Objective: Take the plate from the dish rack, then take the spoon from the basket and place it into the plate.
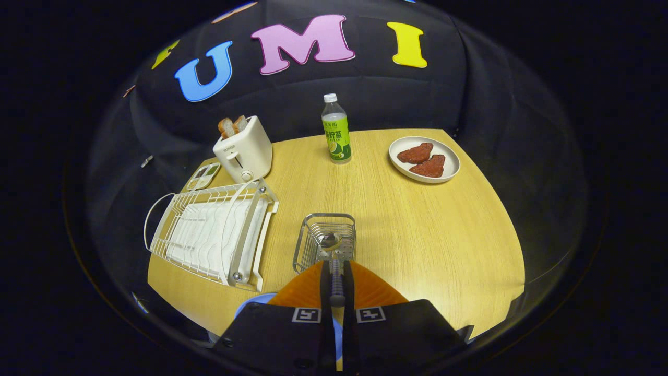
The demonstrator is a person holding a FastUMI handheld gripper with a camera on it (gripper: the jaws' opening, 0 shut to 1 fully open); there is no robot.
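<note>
the spoon [334, 249] sits low in the centre of the frame, its dark handle pinched between the two fingers of the gripper [337, 271], which are pressed together on it, while its bowl reaches forward over the near end of the wire basket [308, 237]. the basket stands on the wooden table [417, 230] just ahead of the fingers. a blue plate [250, 308] peeks out at the lower left of the gripper body, mostly hidden beneath it, near the table's front edge. to the left of the basket lies the white dish rack [211, 235], with a ribbed white tray inside it. beyond the rack, in the upper left of the table, a white toaster [245, 151] holds two slices of bread [233, 125], and a small divided dish [202, 176] sits just beside it. a plastic drink bottle [335, 130] with a green label stands upright at the far centre of the table. in the upper right, a white plate [449, 167] carries two reddish-brown pieces of meat [422, 159].
</note>
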